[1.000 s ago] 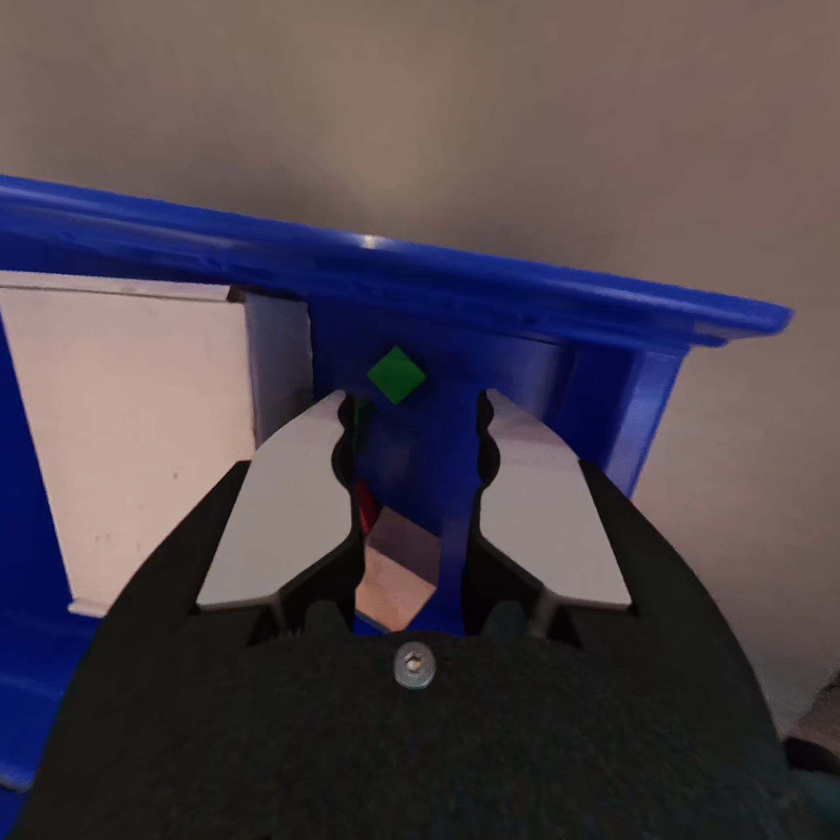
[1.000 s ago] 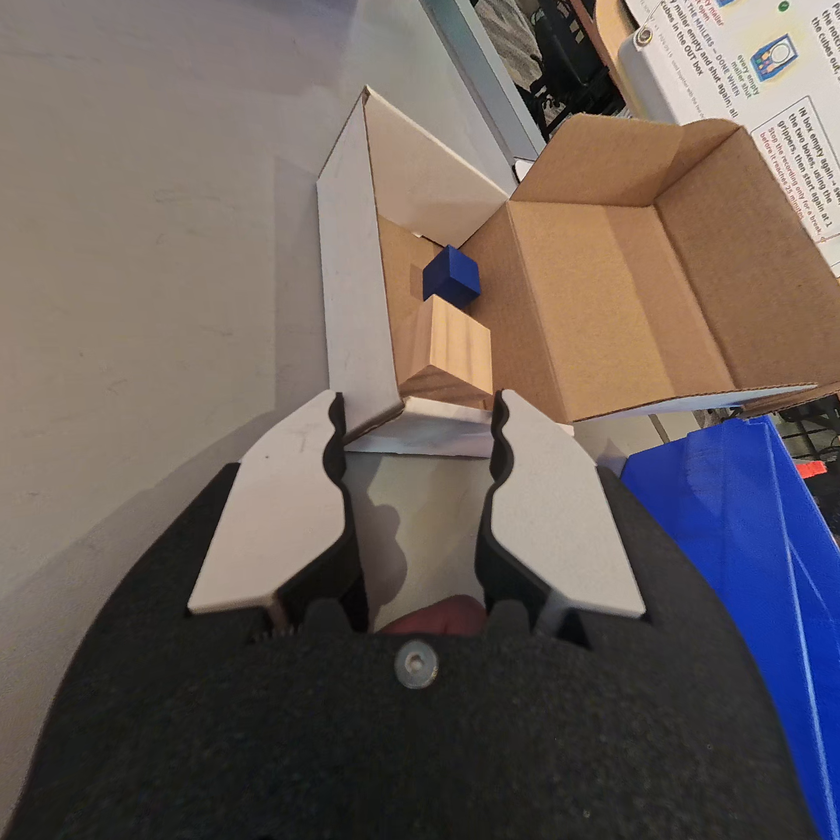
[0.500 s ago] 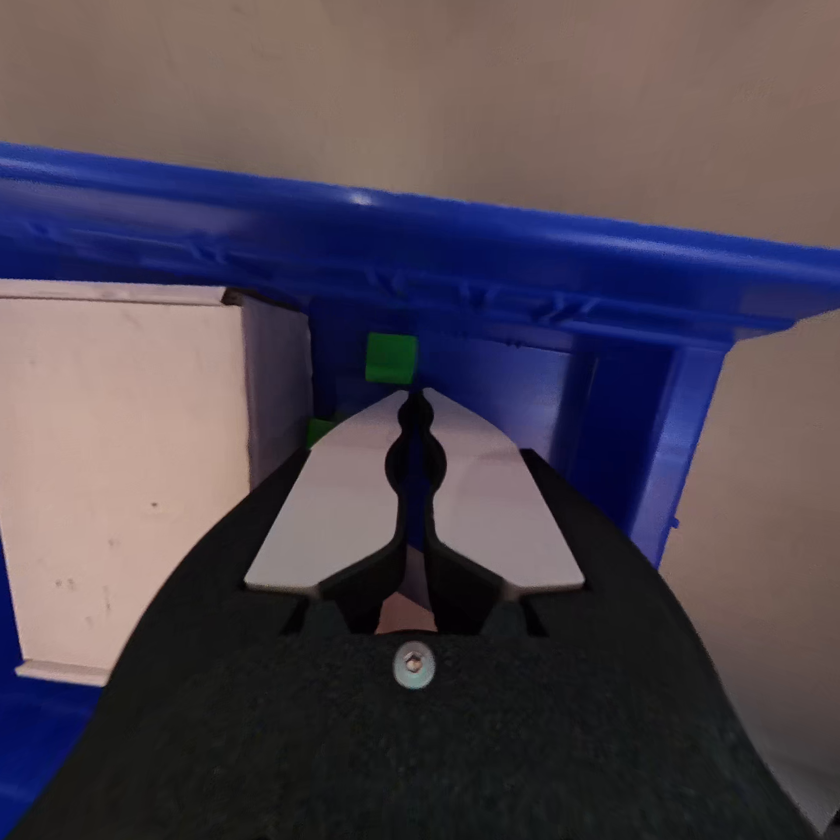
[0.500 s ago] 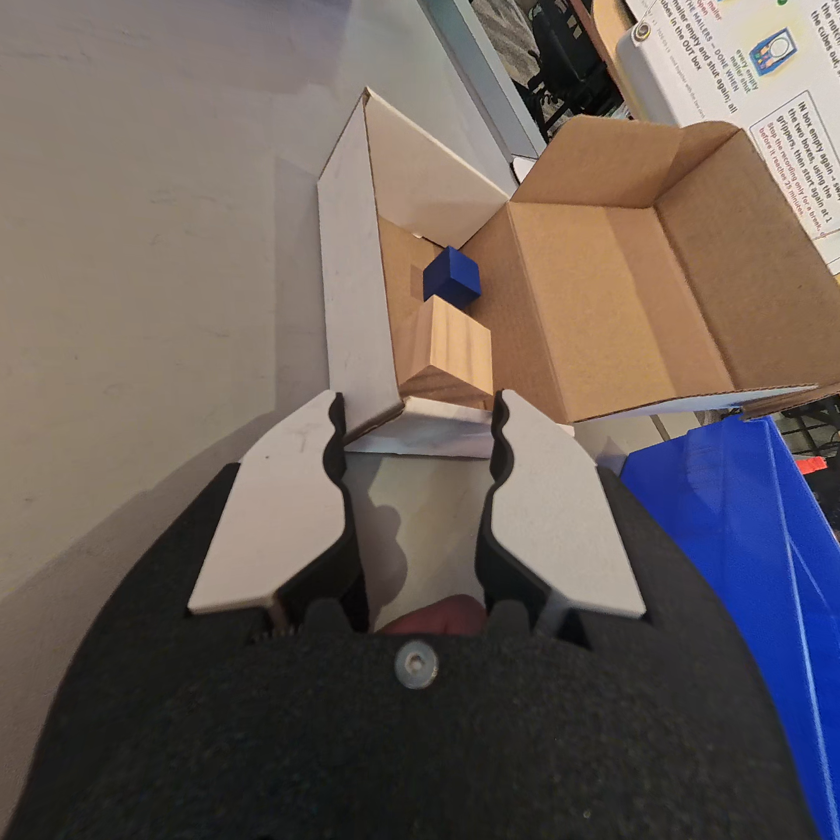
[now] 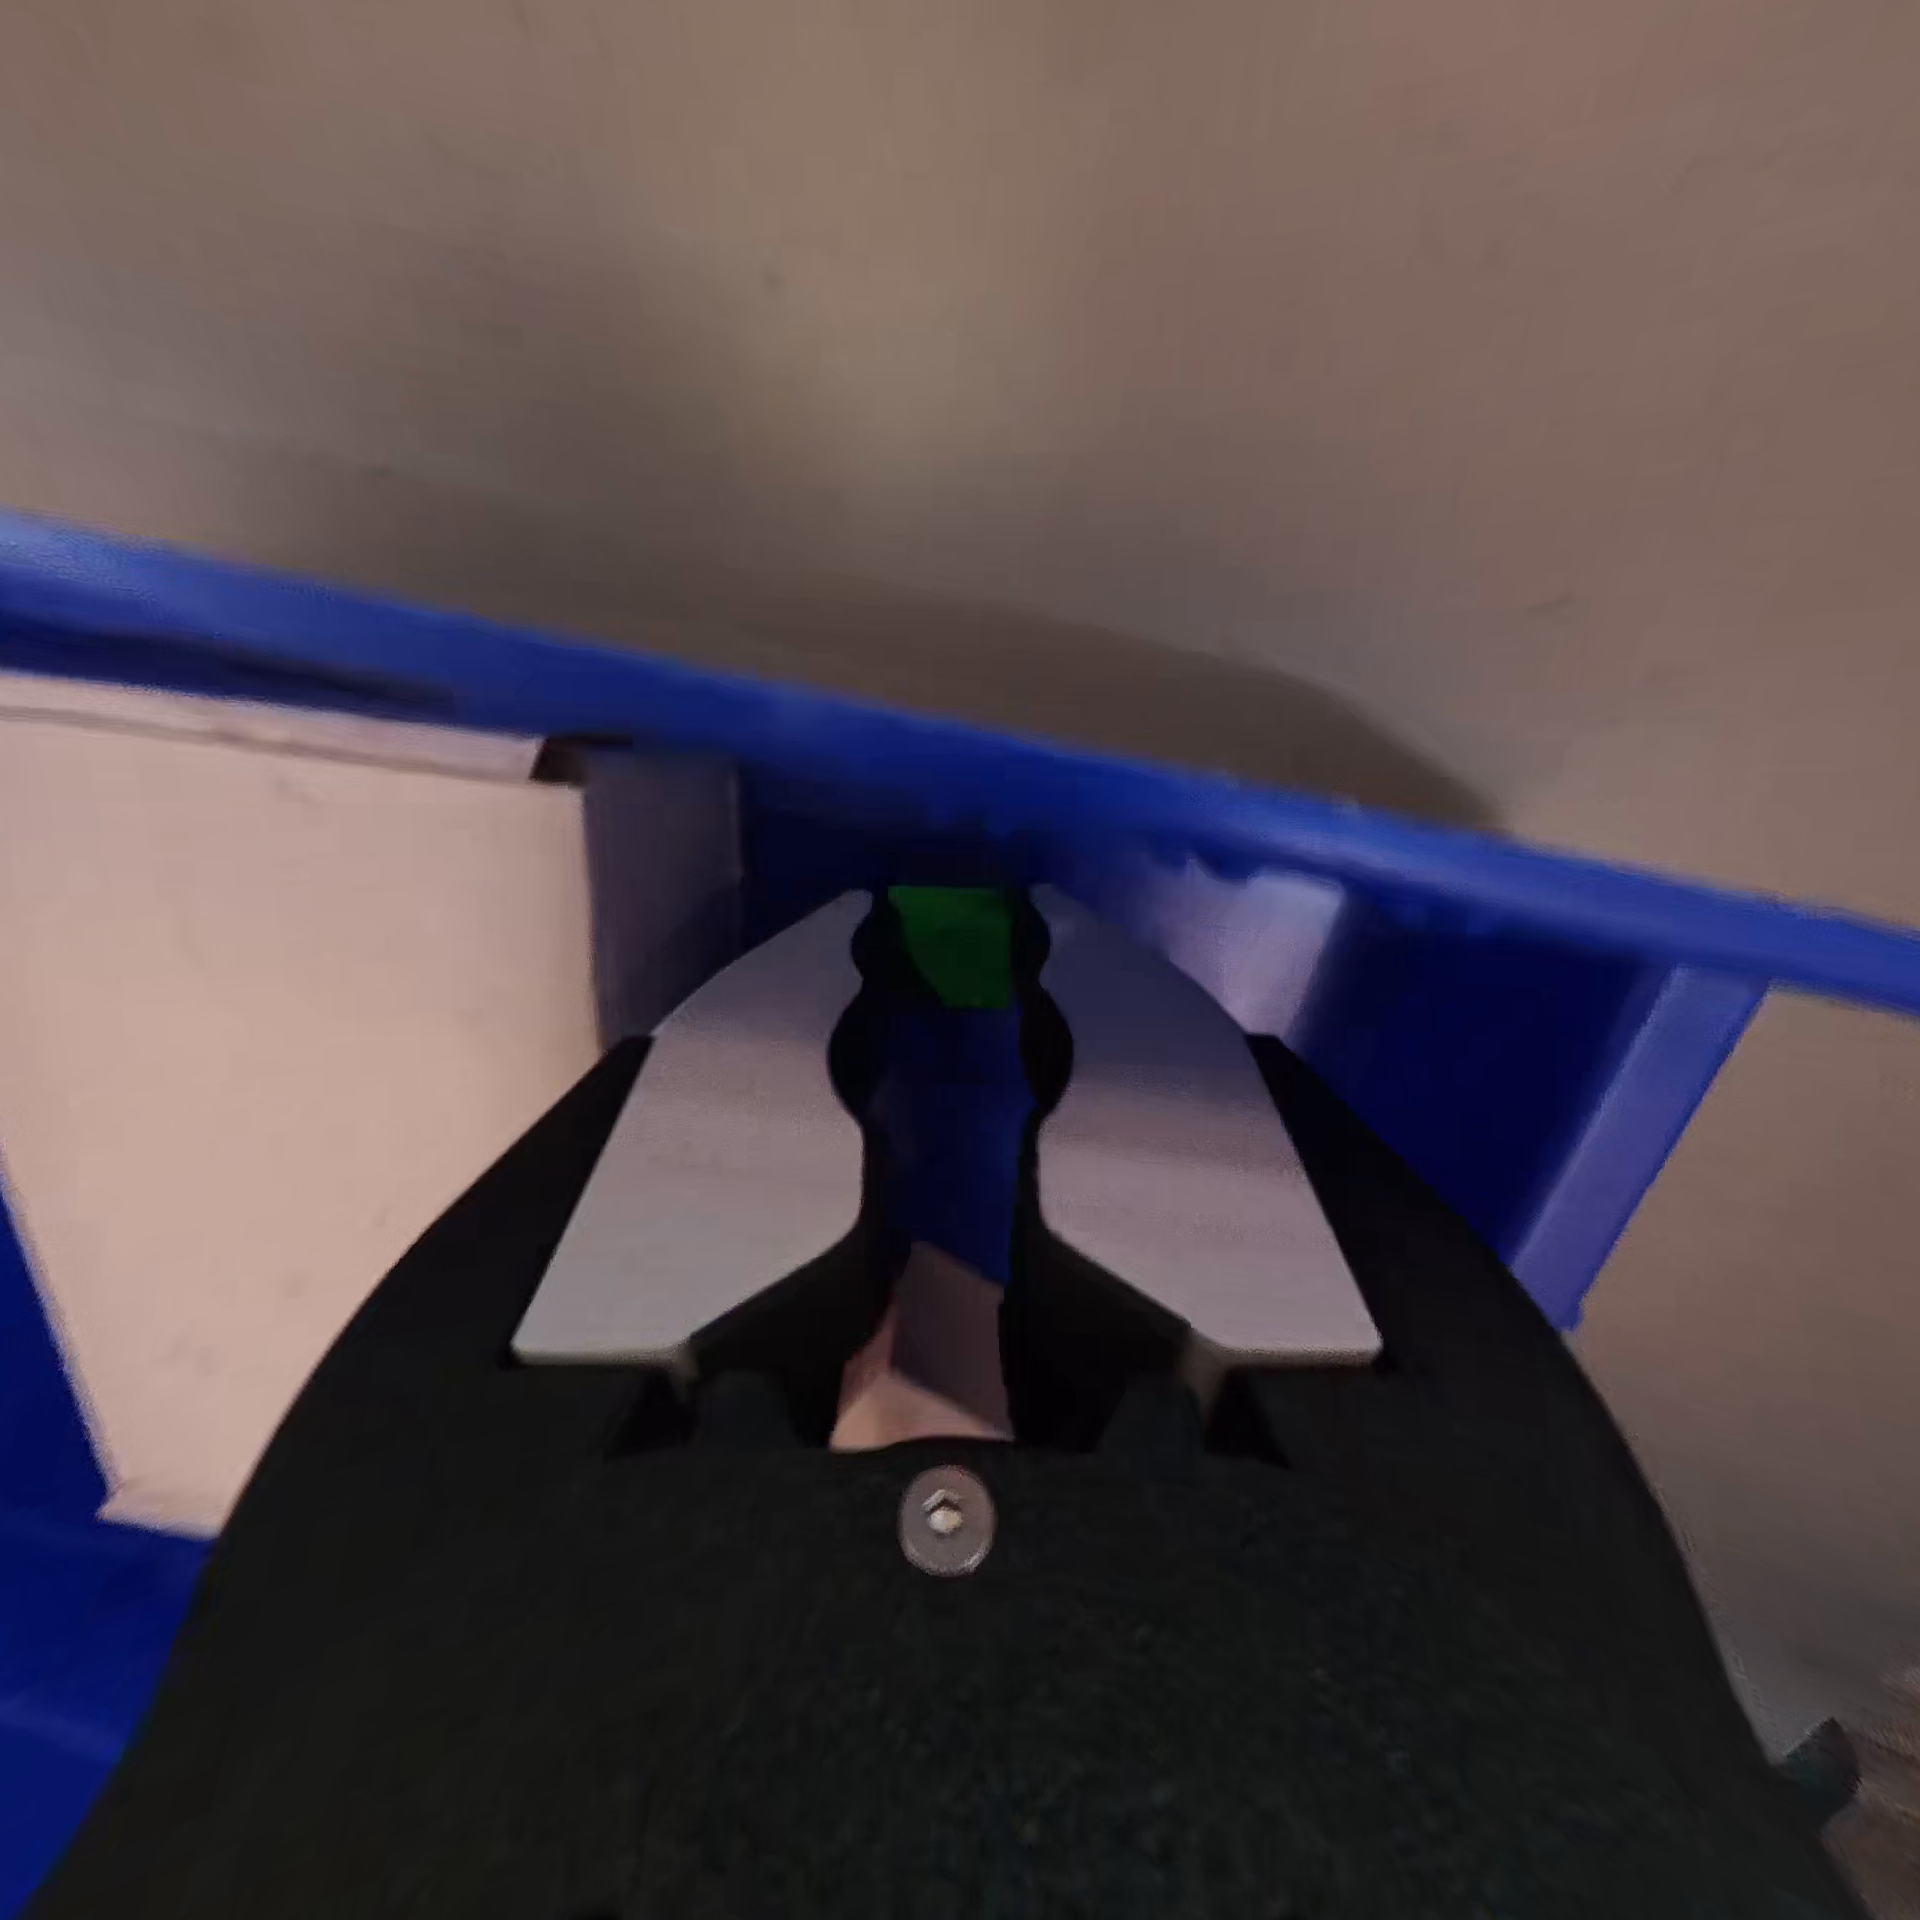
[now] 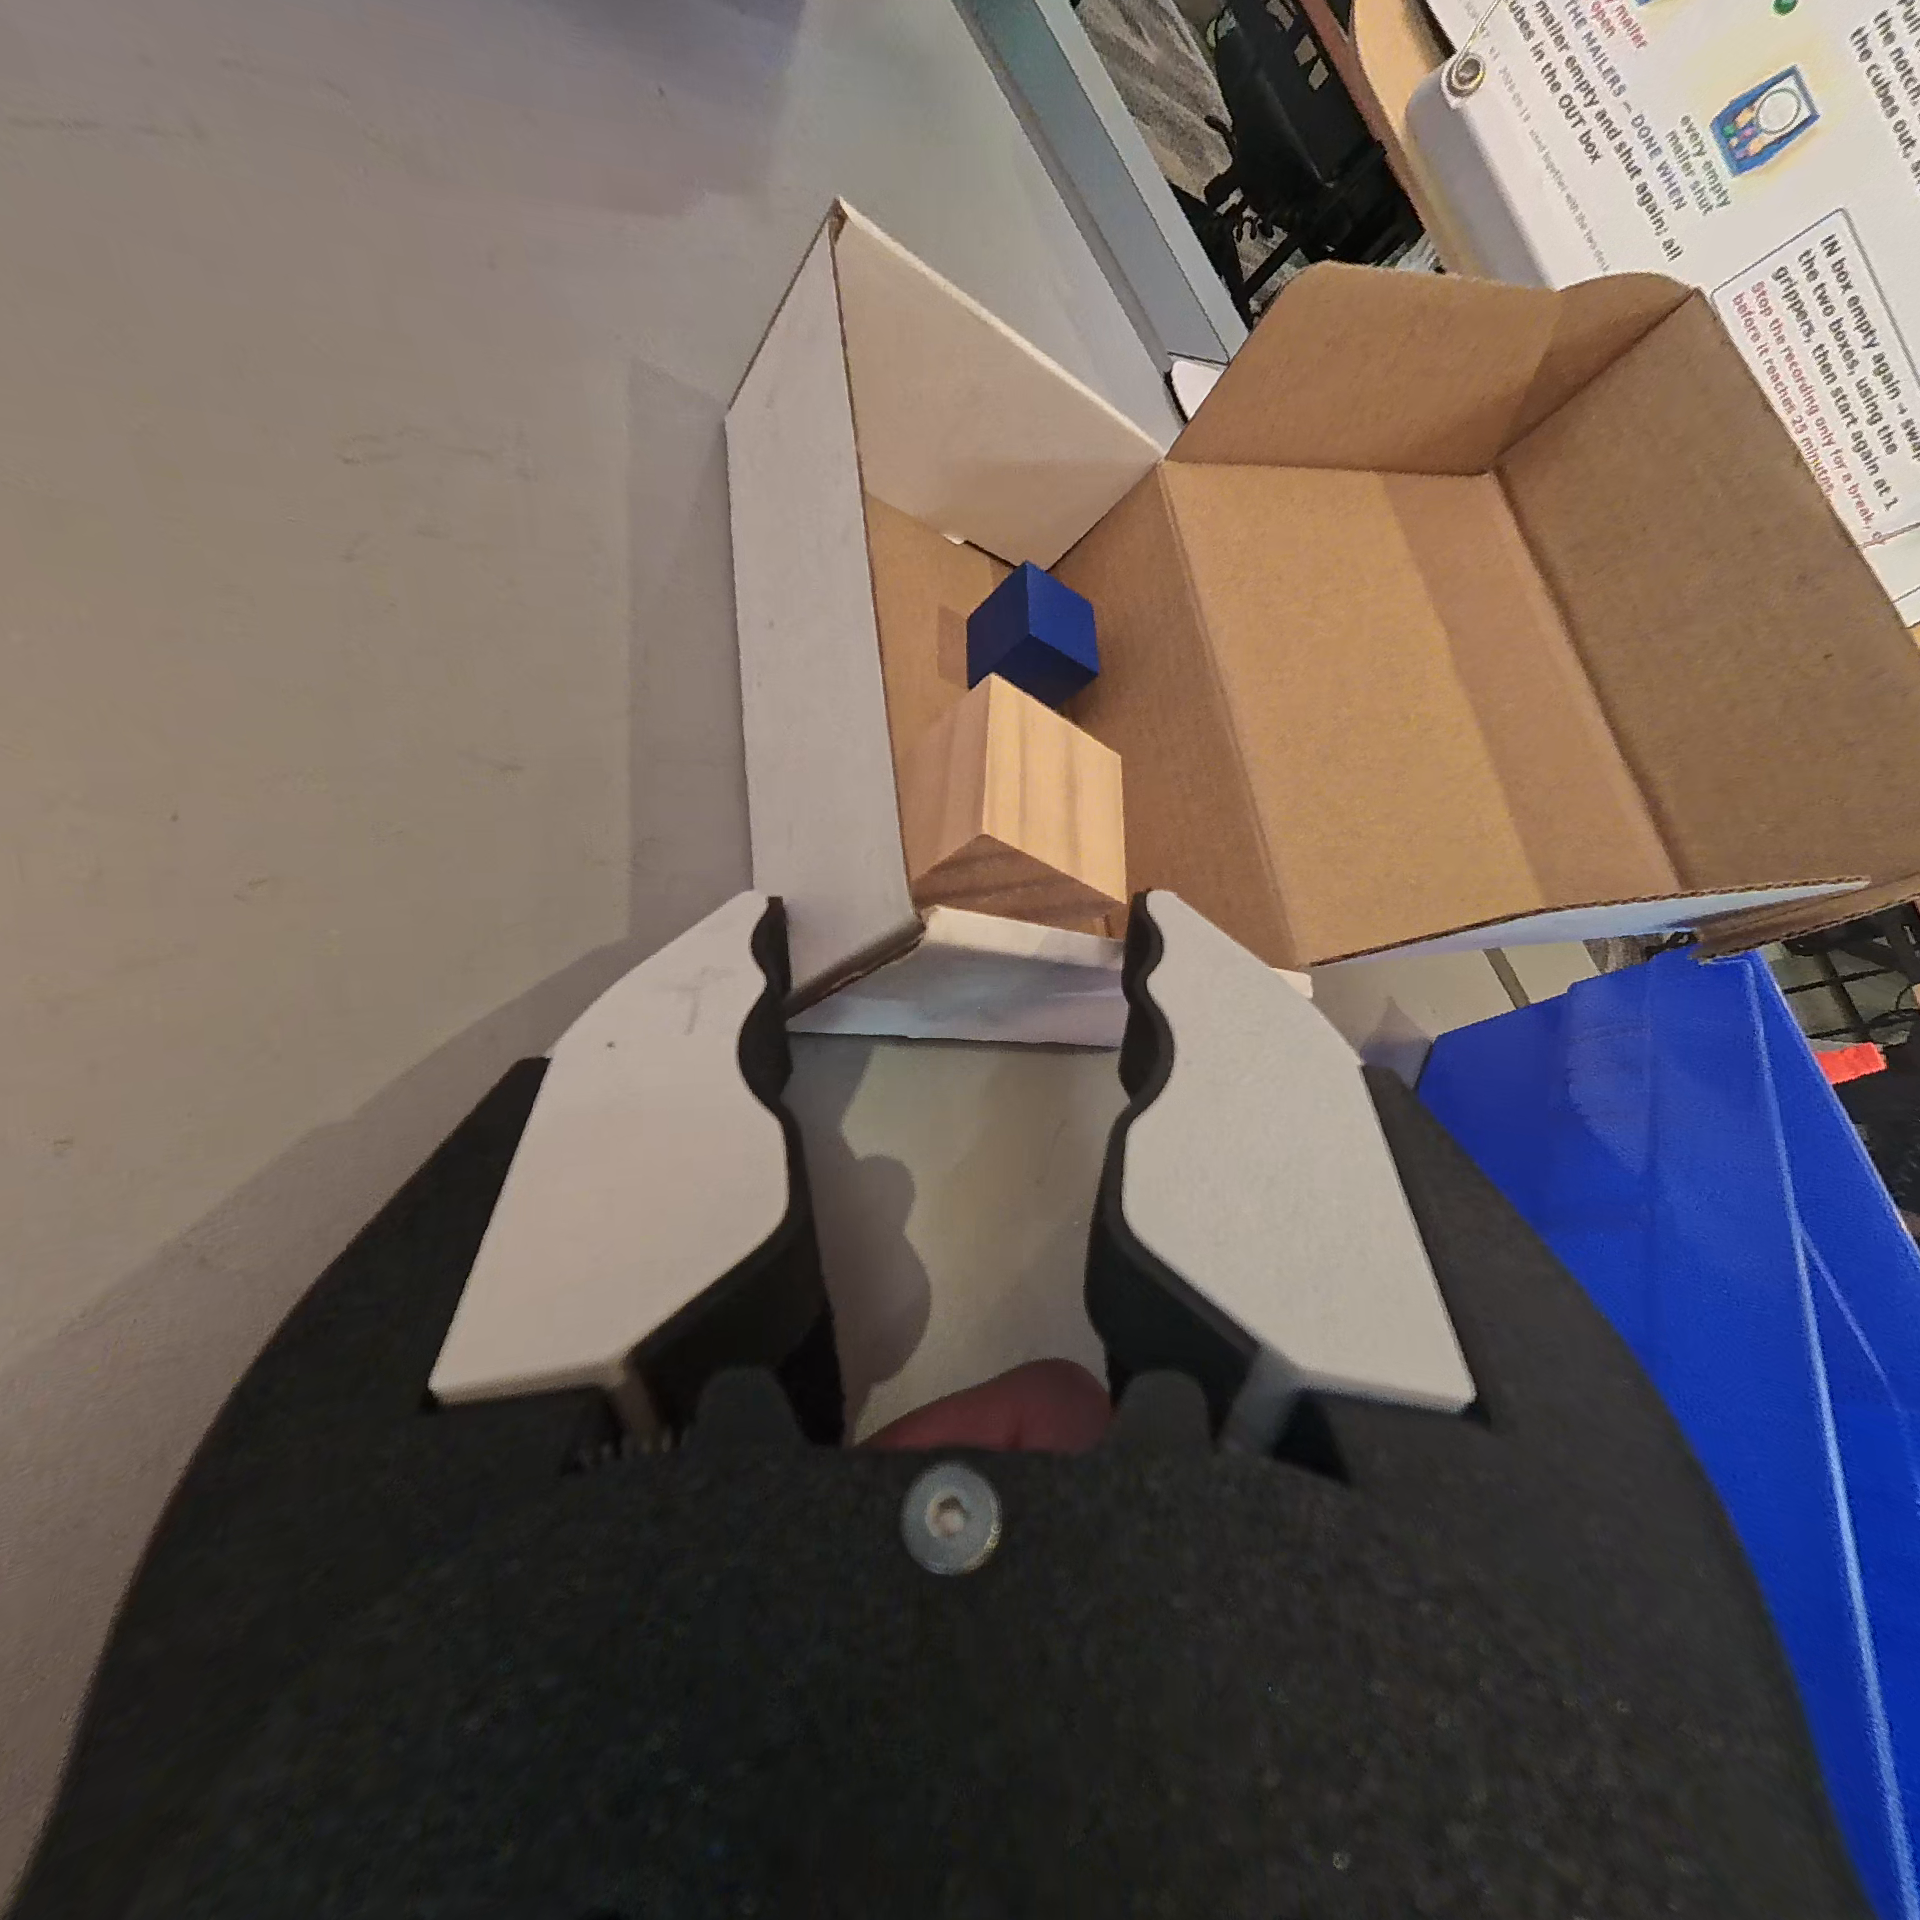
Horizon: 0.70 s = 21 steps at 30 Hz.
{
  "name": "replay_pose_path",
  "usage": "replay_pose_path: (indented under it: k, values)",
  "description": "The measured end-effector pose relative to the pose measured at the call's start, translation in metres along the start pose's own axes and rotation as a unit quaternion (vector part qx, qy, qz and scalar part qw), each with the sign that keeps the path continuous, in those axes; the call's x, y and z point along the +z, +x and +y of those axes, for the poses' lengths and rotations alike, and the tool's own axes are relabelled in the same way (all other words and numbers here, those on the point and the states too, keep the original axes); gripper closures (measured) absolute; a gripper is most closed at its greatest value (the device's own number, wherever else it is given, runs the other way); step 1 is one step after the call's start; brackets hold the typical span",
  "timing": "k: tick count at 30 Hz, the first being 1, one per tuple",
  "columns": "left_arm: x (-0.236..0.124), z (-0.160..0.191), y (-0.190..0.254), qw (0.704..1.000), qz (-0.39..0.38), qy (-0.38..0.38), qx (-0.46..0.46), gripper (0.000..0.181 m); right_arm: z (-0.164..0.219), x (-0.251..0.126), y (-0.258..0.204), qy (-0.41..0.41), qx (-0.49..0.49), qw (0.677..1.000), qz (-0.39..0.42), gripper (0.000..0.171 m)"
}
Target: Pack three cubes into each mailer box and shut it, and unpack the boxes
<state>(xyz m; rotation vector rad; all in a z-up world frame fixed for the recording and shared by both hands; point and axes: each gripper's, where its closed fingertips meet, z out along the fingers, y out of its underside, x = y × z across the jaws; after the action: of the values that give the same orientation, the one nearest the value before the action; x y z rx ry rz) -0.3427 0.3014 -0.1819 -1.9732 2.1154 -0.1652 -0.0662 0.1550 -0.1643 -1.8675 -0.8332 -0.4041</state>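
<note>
In the left wrist view my left gripper (image 5: 951, 940) reaches into a blue bin (image 5: 1351, 847), its jaws closed on a small green cube (image 5: 954, 945) at the fingertips. A shut white mailer box (image 5: 291, 1039) lies in the bin to the left. In the right wrist view my right gripper (image 6: 956, 935) is open and empty, its tips at the near end of an open mailer box (image 6: 805, 644) on the table. Inside that box are a blue cube (image 6: 1031, 636) and a larger wooden cube (image 6: 1049, 800). Its brown lid (image 6: 1455, 665) is folded open to the right.
A blue bin (image 6: 1683, 1247) stands to the right of my right gripper. A white instruction sheet (image 6: 1766, 135) stands behind the open box. Grey tabletop (image 6: 364, 623) lies left of the box. Beyond the bin in the left wrist view is bare grey table (image 5: 935, 364). The tips of one gripper are about 30 cm away from the tips of the other.
My left gripper was open, then fully shut short of the green cube; now the cube sits between its tips and the view has shifted. The right gripper has held still.
</note>
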Motion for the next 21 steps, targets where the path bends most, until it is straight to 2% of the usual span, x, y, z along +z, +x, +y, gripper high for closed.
replay_pose_path:
  k: [3, 5, 8, 10, 11, 13, 15, 18, 21]
  values:
    - [-0.043, -0.006, -0.01, 0.999, -0.028, 0.041, -0.018, 0.159, 0.0, 0.0, 0.0, 0.0, 0.0, 1.0, 0.0, 0.109]
    - [-0.079, -0.023, -0.01, 0.995, -0.043, 0.086, -0.017, 0.16, 0.0, 0.0, 0.0, 0.0, 0.0, 1.0, 0.0, 0.109]
    - [-0.12, -0.075, 0.012, 0.984, -0.058, 0.163, 0.029, 0.16, 0.0, 0.0, 0.0, 0.0, 0.0, 1.0, -0.001, 0.109]
    - [-0.126, -0.115, 0.027, 0.979, -0.06, 0.191, 0.032, 0.16, 0.0, 0.0, 0.0, 0.0, 0.0, 1.0, -0.001, 0.109]
    - [-0.121, -0.134, 0.026, 0.98, -0.071, 0.188, -0.004, 0.16, 0.0, 0.0, 0.0, 0.0, 0.0, 1.0, 0.0, 0.109]
    - [-0.099, -0.169, 0.037, 0.983, -0.04, 0.166, -0.072, 0.16, 0.0, 0.0, 0.0, 0.0, -0.001, 1.0, 0.001, 0.109]
    - [-0.069, -0.204, 0.055, 0.985, -0.004, 0.153, -0.081, 0.16, 0.0, 0.0, 0.0, 0.0, 0.0, 1.0, 0.0, 0.109]
    - [-0.014, -0.229, 0.059, 0.994, 0.004, 0.07, -0.088, 0.16, 0.0, 0.0, 0.0, 0.0, -0.001, 1.0, 0.0, 0.109]
    - [0.023, -0.243, 0.062, 0.987, 0.066, 0.002, -0.145, 0.16, 0.0, 0.0, 0.0, 0.0, -0.001, 1.0, 0.0, 0.109]
